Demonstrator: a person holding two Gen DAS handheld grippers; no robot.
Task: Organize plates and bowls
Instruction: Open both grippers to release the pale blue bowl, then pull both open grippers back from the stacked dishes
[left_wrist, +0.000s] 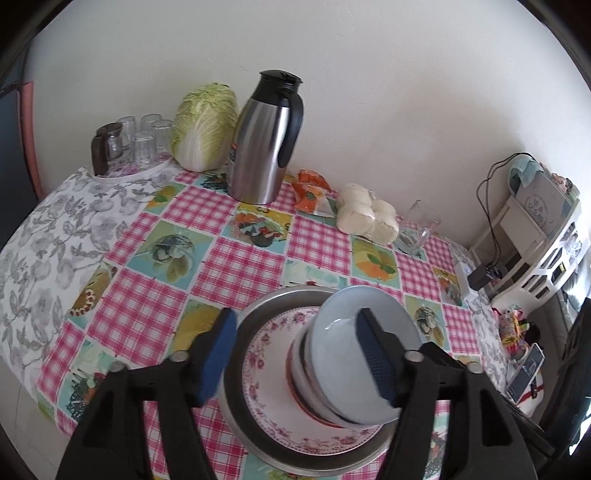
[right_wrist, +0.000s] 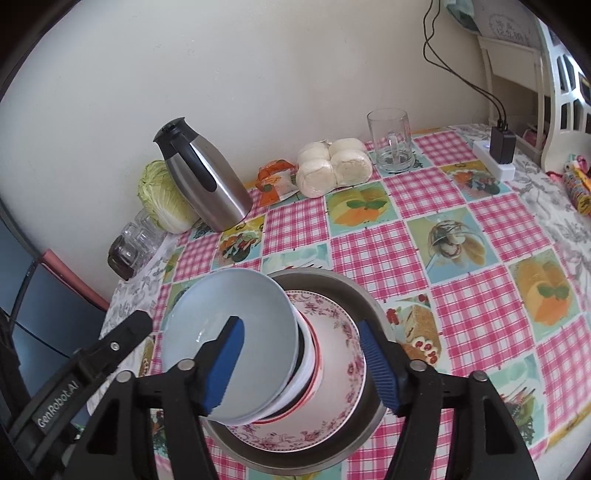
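Note:
A pale blue bowl (left_wrist: 354, 332) tops a leaning stack of bowls (left_wrist: 306, 384) on a floral plate (left_wrist: 273, 373), which lies in a metal pan (left_wrist: 258, 306). The same blue bowl (right_wrist: 229, 325), bowl stack (right_wrist: 306, 369), floral plate (right_wrist: 343, 350) and metal pan (right_wrist: 351, 288) show in the right wrist view. My left gripper (left_wrist: 299, 354) is open, its jaws astride the stack, the right pad at the top bowl. My right gripper (right_wrist: 303, 365) is open, its left pad over the blue bowl, its right pad by the plate rim. The left gripper's arm (right_wrist: 92, 369) shows at lower left.
On the checked tablecloth (left_wrist: 207, 266) stand a steel thermos jug (left_wrist: 264, 140), a cabbage (left_wrist: 203, 125), a tray of glasses (left_wrist: 129, 144), wrapped buns (left_wrist: 365, 214), an orange packet (left_wrist: 310, 190) and a glass mug (right_wrist: 391, 142). A power strip (right_wrist: 495, 155) and white shelf (left_wrist: 535, 240) sit at the right.

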